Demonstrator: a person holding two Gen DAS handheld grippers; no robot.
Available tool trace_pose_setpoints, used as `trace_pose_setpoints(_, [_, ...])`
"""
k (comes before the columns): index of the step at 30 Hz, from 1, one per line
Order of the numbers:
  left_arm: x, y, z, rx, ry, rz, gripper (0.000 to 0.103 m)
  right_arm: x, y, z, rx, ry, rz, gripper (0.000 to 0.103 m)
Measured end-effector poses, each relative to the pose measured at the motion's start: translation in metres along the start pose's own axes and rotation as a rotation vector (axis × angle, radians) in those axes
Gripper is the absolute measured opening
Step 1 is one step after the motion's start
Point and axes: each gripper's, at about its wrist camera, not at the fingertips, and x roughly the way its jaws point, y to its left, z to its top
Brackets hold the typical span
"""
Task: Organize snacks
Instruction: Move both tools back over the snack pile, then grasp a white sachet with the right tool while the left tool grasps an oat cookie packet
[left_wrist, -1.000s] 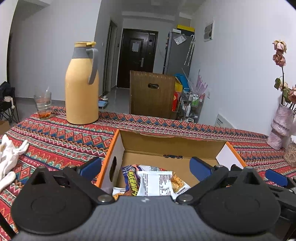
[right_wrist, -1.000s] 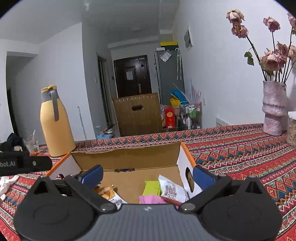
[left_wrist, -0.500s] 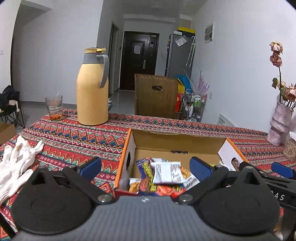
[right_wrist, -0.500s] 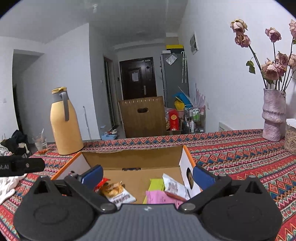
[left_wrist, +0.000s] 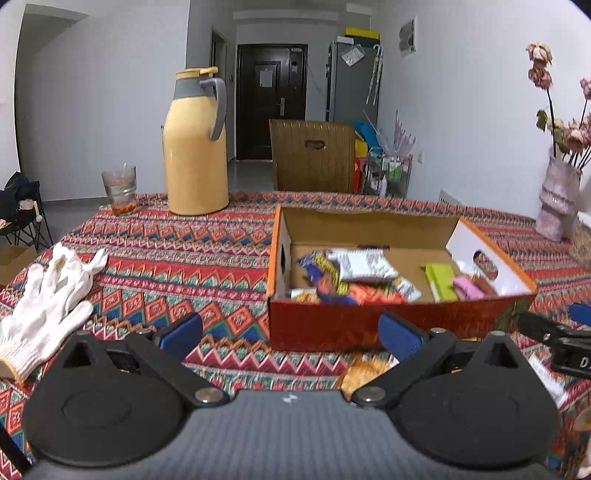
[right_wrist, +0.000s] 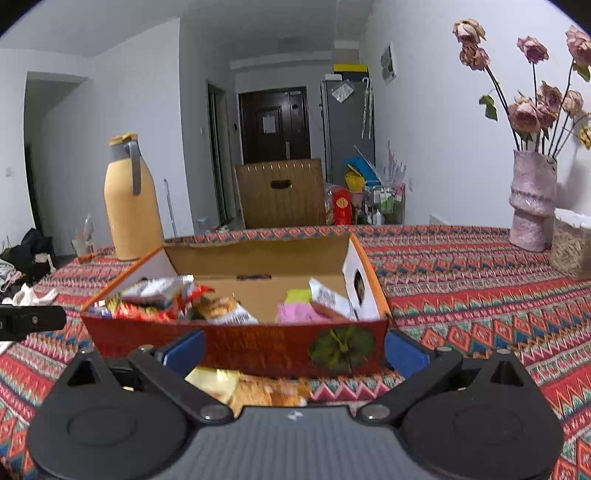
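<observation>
box (right_wrist: 258, 349): open, orange-red cardboard | snack packets (left_wrist: 354, 277): piled inside | loose packet (right_wrist: 255, 389): tablecloth, against box front

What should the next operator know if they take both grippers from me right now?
Left gripper: open, empty, short of the box.
Right gripper: open, empty, over a loose snack packet on the tablecloth before the box's front wall.
Done: several snacks lie inside the box.
Left: box that loose packet; other strays may sit out of view.
</observation>
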Motion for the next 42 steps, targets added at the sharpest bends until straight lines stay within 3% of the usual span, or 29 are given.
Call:
trace_pose_setpoints(11, [0.009, 0.010, -0.028, -0.010, 0.065, -0.011, 0.103, -0.013, -0.016, -0.023, 0.022, 0.061, -0.010, 0.103])
trace_pose_setpoints(20, [0.013, 0.008, -0.038, -0.002, 0.061, -0.012, 0.103, -0.012, -0.023, -0.039, 0.033, 0.082, -0.032, 0.103])
trace_pose_setpoints(26, [0.016, 0.010, -0.041, -0.013, 0.063, -0.023, 0.103, -0.018, -0.023, -0.037, 0.011, 0.065, -0.041, 0.103])
trace_pose_setpoints(35, [0.020, 0.010, -0.045, -0.015, 0.079, -0.032, 0.103, -0.013, -0.024, -0.042, -0.063, 0.135, -0.084, 0.103])
trace_pose_setpoints(42, [0.022, 0.010, -0.045, -0.020, 0.087, -0.037, 0.103, 0.007, -0.038, -0.044, -0.056, 0.250, -0.066, 0.083])
